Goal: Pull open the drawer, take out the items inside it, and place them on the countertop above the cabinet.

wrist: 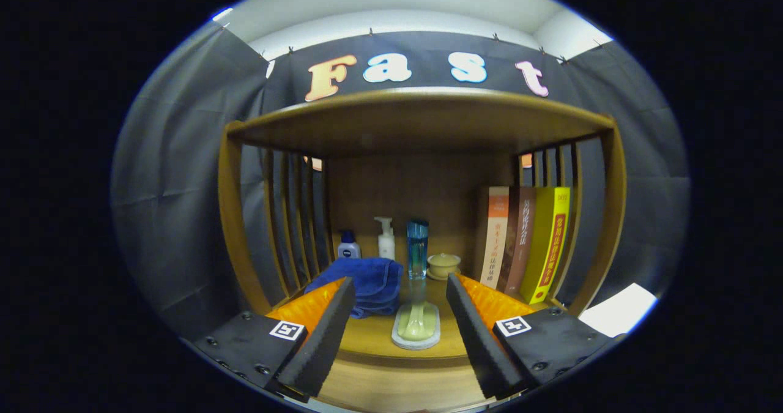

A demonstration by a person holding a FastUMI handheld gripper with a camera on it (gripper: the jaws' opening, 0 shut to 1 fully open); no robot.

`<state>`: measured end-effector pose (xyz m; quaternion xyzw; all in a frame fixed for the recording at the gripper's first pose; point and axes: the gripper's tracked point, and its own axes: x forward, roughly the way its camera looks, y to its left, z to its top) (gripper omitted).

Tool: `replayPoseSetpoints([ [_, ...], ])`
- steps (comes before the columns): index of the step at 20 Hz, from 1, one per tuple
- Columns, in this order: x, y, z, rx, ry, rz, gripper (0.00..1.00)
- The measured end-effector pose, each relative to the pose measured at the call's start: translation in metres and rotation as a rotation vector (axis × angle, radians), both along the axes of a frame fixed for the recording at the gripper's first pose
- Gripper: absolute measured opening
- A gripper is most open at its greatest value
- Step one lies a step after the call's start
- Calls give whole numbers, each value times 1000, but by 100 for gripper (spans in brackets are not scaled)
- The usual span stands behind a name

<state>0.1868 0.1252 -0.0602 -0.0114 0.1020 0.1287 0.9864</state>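
Countertop (373, 339) wood lay just ahead of my fingers, a shelf inside an open wooden cabinet (422, 116) with a curved top board and slatted sides. I could not make out the drawer from where my claw sat.

My gripper (397, 333) was spread wide, holding nothing; its 2 black pads angled outward with orange backing behind them, and each finger (321, 333) carried a small square marker on its black base.

Between the fingers, resting on the shelf, lay a pale green brush (416, 326) on a light oval tray, its clear handle pointing back toward the rear. Just beyond my left finger sat a folded blue towel (367, 281), close beside the brush but apart from it.

Further back, along the rear panel, stood 4 small things in a row: a short blue bottle with a white cap (348, 246), a white pump bottle (386, 238), a tall clear blue bottle (418, 248), and a low cream lidded cup on a saucer (443, 265). The tall blue bottle stood upright directly behind the brush handle.

Beyond my right finger, 3 books (526, 241) leaned upright against the right slats: 1 pale with an orange band, 1 brown, 1 yellow.

Grey cloth hung around the cabinet on both sides. Near my right finger's base, outside the cabinet, a white flat patch (618, 309) showed; I could not tell what it was.
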Motion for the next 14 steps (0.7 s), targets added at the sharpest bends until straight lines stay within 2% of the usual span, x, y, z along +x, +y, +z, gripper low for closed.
replayPoseSetpoints([
  [5,-45,-13,37,-7,-67,11,98],
  [14,-122,-26,39,-17,-106,31,97],
])
